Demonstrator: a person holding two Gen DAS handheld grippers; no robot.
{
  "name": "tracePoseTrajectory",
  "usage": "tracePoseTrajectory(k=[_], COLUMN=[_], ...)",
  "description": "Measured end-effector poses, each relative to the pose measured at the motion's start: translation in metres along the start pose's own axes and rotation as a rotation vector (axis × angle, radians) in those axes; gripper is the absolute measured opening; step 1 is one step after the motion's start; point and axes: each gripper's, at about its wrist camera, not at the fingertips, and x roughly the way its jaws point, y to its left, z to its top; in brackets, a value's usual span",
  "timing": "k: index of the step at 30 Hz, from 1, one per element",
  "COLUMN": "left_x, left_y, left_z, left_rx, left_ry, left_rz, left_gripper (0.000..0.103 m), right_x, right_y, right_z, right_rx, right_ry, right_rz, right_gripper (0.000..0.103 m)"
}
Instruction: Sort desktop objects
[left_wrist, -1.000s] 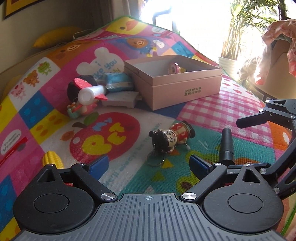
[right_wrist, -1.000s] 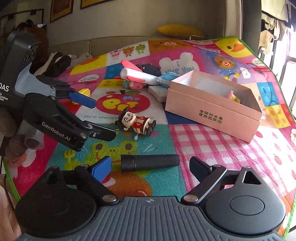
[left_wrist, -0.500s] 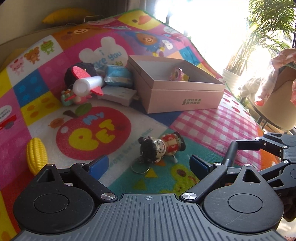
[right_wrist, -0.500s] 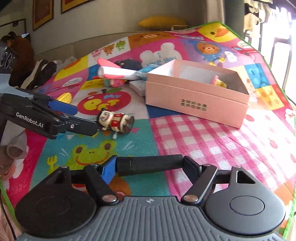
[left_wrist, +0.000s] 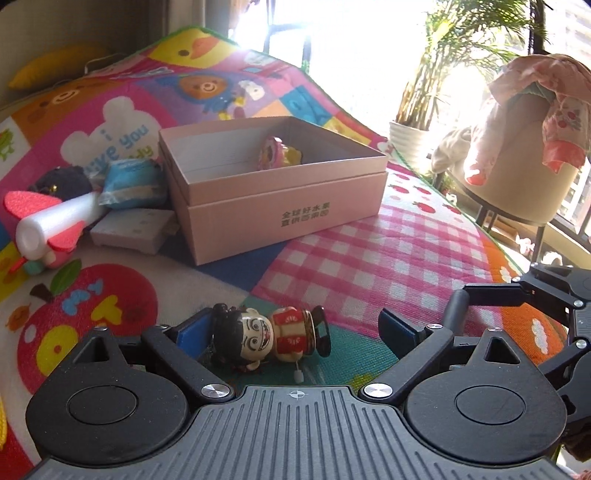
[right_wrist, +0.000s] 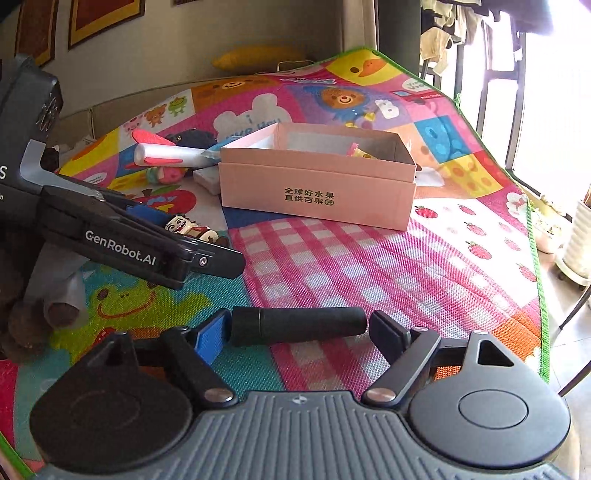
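Doll (left_wrist: 271, 338) lies low centre in the left view, between the wide-open left claw (left_wrist: 291, 328).
Its legs hide behind the near finger; red jacket, black hair. Right claw (right_wrist: 295, 330), just opening, brackets a black cylinder (right_wrist: 299, 325), contact unclear.

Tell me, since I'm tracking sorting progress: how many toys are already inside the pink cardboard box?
1. A small pink-and-yellow toy sits against the far wall inside the pink cardboard box. The near wall hides part of the floor, so something flat could lie unseen there.
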Motion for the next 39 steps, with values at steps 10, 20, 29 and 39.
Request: tracePoseTrajectory(k=[10,20,29,39], left_x=[-0.011,-0.031,0.000,-0.003], left_y=[0.008,0.046,0.033,0.009], left_z=[-0.010,-0.015,0.004,-0.011], left_rx=[0.068,0.015,0.072,0.170], left_ry=[0.041,0.043,0.025,0.064], left_rz=[0.155,0.188,0.047,-0.083], left_gripper=[0.097,0.097,0.097,0.097], right_x=[0.001,0.002,0.002,0.002], right_y=[0.004,0.006,0.009,0.008], right_z=[-0.002,-0.001,0.000,0.000], right_rx=[-0.010,-0.020,-0.046,-0.041], right_ry=[-0.017,-0.009,0.002,0.005], right_rz=[-0.011,-0.024,-0.014,0.004], right_gripper=[0.088,0.097,0.103,0.103])
